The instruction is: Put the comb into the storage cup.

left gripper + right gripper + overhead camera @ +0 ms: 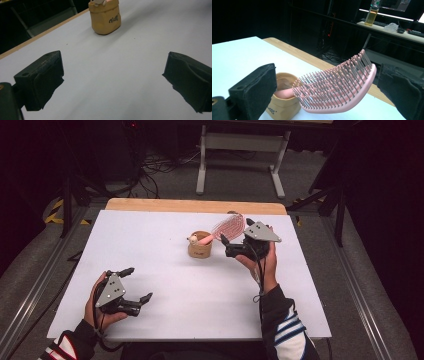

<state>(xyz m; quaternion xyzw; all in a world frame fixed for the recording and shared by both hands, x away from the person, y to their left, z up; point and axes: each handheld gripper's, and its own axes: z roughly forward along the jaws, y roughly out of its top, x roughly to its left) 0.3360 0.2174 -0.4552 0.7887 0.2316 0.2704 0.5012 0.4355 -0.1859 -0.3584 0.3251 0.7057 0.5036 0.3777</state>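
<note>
Jaws of the right gripper (pixel 324 97) are spread wide around the pink hairbrush (pixel 339 87), untouched; its handle is hidden inside the tan cup (pixel 283 105), bristled head slanting up. Left gripper (pixel 135 287) is held open.

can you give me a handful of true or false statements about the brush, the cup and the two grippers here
1. The pink hairbrush has its handle down in the tan cup. True.
2. The tan cup lies tipped on its side. False: it stands upright.
3. The left hand-held gripper grips the cup. False: its jaws are open over the bare white table, apart from the cup.
4. The right hand-held gripper is by the brush head with jaws open. True.
5. The hairbrush is blue. False: pink.
</note>
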